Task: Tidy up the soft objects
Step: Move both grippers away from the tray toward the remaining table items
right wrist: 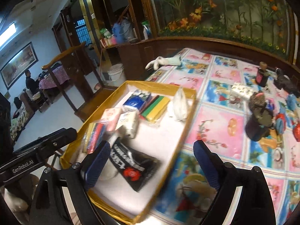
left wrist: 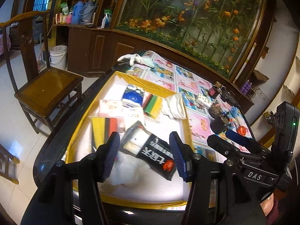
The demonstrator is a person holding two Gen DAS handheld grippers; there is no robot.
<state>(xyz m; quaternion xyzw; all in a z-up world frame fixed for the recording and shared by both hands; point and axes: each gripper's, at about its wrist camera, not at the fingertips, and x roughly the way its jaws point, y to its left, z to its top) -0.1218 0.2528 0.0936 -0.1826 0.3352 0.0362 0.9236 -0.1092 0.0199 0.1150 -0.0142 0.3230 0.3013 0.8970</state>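
Soft packets, among them a black pouch [left wrist: 152, 152], a blue tissue pack [left wrist: 132, 98] and a white glove [left wrist: 175, 105], lie in the gold-rimmed tray [left wrist: 150, 85] on our table; our left gripper [left wrist: 144, 156] hangs wide over the pouch; our right gripper [right wrist: 150, 166] gapes empty above the tray's edge.

Shiny gold paper on tray rim [left wrist: 150, 83]; glossy plastic black packet [right wrist: 135, 166]; soft white cloth glove [left wrist: 134, 58]; smooth polished wood chair [left wrist: 46, 86].
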